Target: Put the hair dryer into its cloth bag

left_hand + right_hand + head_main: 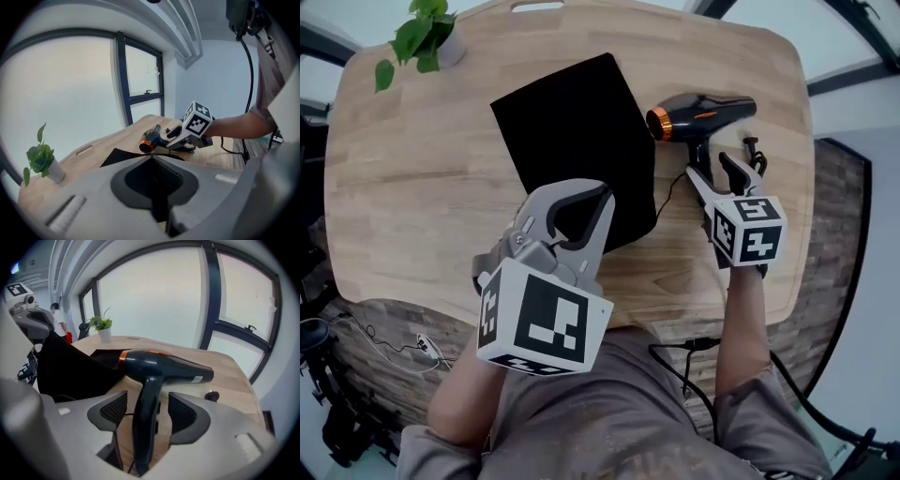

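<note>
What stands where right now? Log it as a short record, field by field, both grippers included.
surface: wooden table
cloth bag: black, lying on the table, its near edge raised
hair dryer: on the table to the right of the cloth bag, outside it, orange-ringed nozzle toward the bag
left gripper: shut on the cloth bag's near edge
right gripper: open, one jaw on each side of the hair dryer's handle, pads not pressing on it
other: potted plant at the table's far left
task state: hair dryer not yet in the bag
</note>
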The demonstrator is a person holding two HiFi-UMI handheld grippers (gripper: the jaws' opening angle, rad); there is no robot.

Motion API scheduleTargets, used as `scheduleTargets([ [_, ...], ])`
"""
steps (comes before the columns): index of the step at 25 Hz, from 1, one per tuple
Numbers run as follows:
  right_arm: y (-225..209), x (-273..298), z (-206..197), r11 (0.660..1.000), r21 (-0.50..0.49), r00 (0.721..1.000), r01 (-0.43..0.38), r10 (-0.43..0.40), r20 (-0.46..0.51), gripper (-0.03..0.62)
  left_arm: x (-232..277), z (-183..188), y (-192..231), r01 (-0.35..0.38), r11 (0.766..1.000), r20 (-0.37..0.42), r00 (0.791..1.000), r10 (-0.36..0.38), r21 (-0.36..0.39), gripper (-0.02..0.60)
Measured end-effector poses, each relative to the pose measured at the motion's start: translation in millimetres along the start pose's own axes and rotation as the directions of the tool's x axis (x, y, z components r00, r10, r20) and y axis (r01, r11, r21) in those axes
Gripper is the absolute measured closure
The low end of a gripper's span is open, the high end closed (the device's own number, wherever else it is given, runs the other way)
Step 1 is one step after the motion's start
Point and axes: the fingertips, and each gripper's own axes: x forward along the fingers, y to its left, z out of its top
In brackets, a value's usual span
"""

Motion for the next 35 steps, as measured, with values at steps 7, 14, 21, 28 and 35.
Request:
scheduleTargets([
  [7,-4,51,-6,0.999,-0.004,0.997,-0.049,0.048,-0.066,0.309,6,-9,2,-0.023,1.0,-0.006,1.0,0.023,0.016,0.571],
  [14,3,38,2,0.986,-0.019,0.986,-0.165,0.165,0.007,0.368,-2,-17,1,-0.073,0.997,-0.011,0.997,0.072,-0.024,0.571],
  [21,20,-39,38,0.928,-0.201,0.937,-0.312,0.336,0.099,0.368,-6,-17,9,-0.145,0.988,0.037,0.988,0.148,-0.06,0.571],
  [28,81,-129,18,0.713,-0.462,0.813,-0.527,0.581,-0.032,0.367,-16,-13,-5,-0.159,0.984,0.024,0.987,0.161,-0.086,0.571],
  [35,134,-176,-44,0.444,-0.596,0.66,-0.67,0.723,-0.204,0.367,-8,-12,-12,-0.177,0.981,0.013,0.984,0.179,-0.078,0.571],
])
